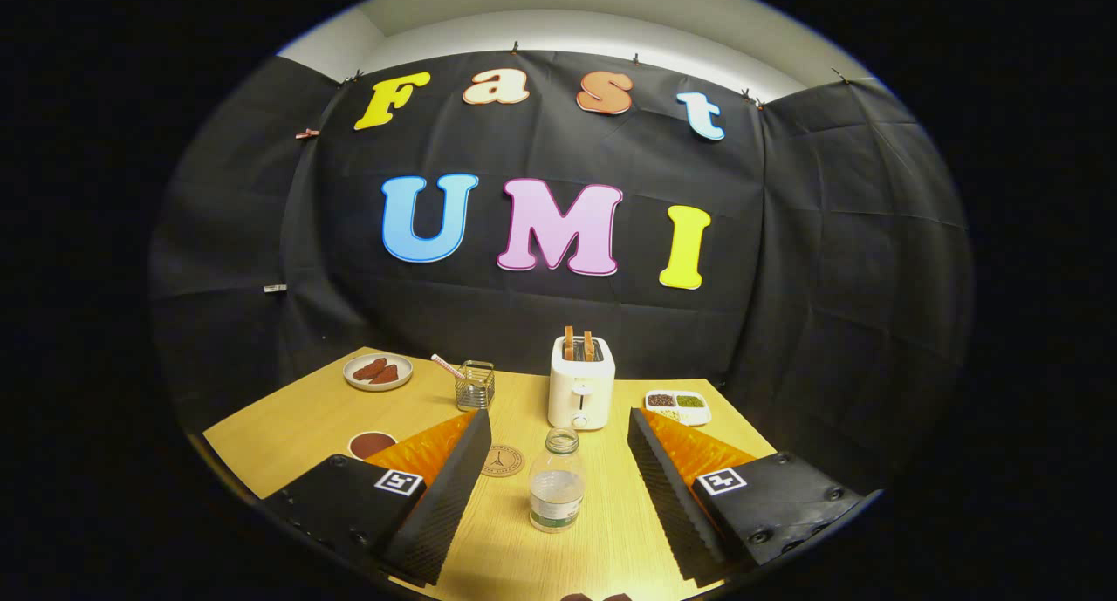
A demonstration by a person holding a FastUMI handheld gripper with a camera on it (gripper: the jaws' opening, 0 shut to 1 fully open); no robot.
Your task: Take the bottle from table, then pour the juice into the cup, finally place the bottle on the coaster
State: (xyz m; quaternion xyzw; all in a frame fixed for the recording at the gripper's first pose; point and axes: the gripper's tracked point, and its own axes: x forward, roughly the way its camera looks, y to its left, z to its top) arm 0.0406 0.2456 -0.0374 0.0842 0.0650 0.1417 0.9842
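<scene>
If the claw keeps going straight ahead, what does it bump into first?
Most likely the bottle. It stands upright between the open claw's fingers, touching neither. Beyond it stands the toaster, though depth is hard to judge here.

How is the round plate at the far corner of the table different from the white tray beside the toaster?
The plate is round and undivided; the tray is elongated and split into compartments. The plate holds a few reddish-brown pieces lying loose; the tray holds small dark and green grains, sorted by compartment. The plate stands past the wire basket; the tray stands on the toaster's other side. Both are light-coloured and lie flat beyond the open gripper, whose fingers flank the bottle.
</scene>
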